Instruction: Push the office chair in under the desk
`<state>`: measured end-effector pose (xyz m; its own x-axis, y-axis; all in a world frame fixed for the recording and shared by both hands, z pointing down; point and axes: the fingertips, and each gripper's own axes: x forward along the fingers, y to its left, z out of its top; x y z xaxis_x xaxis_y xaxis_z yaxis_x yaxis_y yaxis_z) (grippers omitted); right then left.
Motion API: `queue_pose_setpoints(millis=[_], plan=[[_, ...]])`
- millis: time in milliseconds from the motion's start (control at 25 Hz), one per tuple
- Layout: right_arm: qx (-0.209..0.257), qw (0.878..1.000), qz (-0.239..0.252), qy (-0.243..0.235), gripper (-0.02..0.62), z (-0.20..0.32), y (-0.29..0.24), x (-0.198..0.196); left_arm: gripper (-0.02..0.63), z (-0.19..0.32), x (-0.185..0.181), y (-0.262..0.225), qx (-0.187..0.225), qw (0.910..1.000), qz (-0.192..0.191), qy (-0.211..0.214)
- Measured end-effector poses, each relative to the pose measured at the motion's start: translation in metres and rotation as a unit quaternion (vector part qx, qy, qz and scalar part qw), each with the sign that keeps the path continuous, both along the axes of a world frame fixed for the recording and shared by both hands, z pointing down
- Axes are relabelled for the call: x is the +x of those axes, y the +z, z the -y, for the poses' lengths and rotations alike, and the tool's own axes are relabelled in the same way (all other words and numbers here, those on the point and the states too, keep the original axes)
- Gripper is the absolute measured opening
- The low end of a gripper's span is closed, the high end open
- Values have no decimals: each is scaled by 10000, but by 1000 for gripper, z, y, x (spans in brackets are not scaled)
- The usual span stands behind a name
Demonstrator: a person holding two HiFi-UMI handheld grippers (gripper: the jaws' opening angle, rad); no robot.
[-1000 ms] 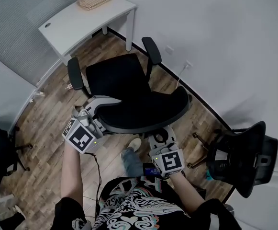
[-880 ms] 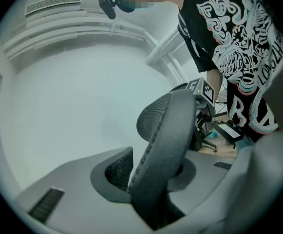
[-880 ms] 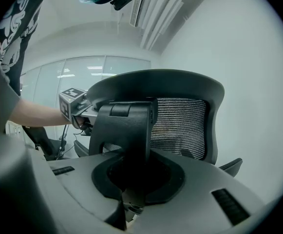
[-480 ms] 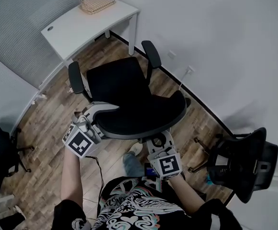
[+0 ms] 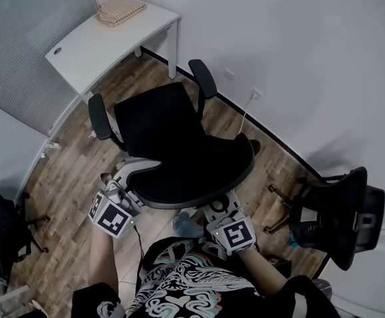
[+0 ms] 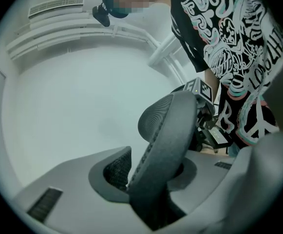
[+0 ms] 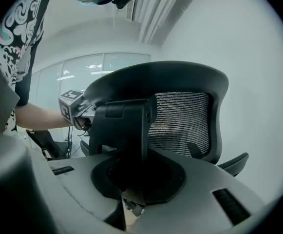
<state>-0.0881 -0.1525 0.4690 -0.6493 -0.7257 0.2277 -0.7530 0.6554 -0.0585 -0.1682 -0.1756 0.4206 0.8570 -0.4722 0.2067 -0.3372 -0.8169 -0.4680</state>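
the office chair (image 5: 172,138) is standing out on the wood floor (image 5: 66,171), its seat pointing toward the white desk (image 5: 106,35) in the corner, its front edge and armrests sitting near the desk but not under it. the person is standing behind the backrest (image 6: 168,126) with both tools on it. the left gripper (image 5: 129,181) is straddling the backrest's curved rim at its left side; its jaws are opening, the rim lying between them with one ribbed pad showing a little apart from it. the right gripper (image 5: 220,205) is reaching the back support post (image 7: 124,130) lower on the right; its jaws are opening too, the black post standing between them. judging from this, the chair is lining up with the desk opening but most of the push is remaining, and the loosening hold is suggesting a fresh grip will be needed. a second chair (image 5: 338,217) is sitting well apart on the right.
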Motion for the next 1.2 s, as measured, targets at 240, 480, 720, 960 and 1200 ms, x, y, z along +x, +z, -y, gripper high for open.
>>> queue_pose_setpoints(millis=[240, 480, 720, 960, 1200], plan=[[62, 9999, 57, 79, 54, 2, -2, 7, 146, -4, 4, -3, 99, 9998, 70, 185], [-17, 9998, 102, 195, 49, 11, 1, 11, 115, -4, 5, 1, 81, 9992, 123, 368], [-44, 9995, 119, 304, 52, 12, 0, 8, 110, -2, 2, 2, 320, 9982, 207, 465], [-16, 9976, 53, 687, 51, -5, 4, -13, 107, -8, -17, 6, 322, 9965, 203, 746], [142, 9948, -9, 1005, 48, -10, 3, -39, 150, -3, -40, 2, 399, 9968, 30, 688]])
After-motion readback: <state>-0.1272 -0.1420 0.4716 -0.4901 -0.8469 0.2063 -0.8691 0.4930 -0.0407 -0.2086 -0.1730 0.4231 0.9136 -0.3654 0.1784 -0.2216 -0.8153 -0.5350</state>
